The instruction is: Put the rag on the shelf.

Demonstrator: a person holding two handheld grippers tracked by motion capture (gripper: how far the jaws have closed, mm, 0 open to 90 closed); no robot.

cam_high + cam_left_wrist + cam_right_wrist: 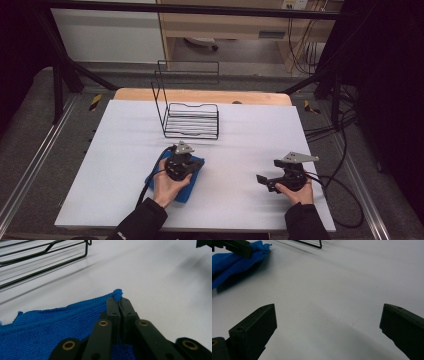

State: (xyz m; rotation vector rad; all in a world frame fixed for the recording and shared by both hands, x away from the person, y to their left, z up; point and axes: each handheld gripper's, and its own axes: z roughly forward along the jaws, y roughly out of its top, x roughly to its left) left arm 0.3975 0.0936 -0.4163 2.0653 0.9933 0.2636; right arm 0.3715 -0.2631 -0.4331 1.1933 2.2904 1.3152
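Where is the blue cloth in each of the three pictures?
High view: blue cloth lies lower middle, under the left gripper.
Left gripper view: bottom left, its corner pinched between the shut jaws.
Right gripper view: top left corner.
Shared landmark: the black wire rack, beyond the cloth.

Blue terry cloth (186,187) lies flat on the white table (120,165), near the front edge, left of centre, partly hidden under the left hand in the high view. Looks folded or doubled; nap is ribbed and fuzzy in the left gripper view (50,327). Its far corner is bunched into a small tuft and pinched between the left gripper (119,302) jaws, which are closed together on it. That corner is raised slightly off the table (263,248), rest of the cloth slopes down from it. Black wire rack (192,120) stands upright behind the cloth, apart from it, tall back frame, low ribbed tray.
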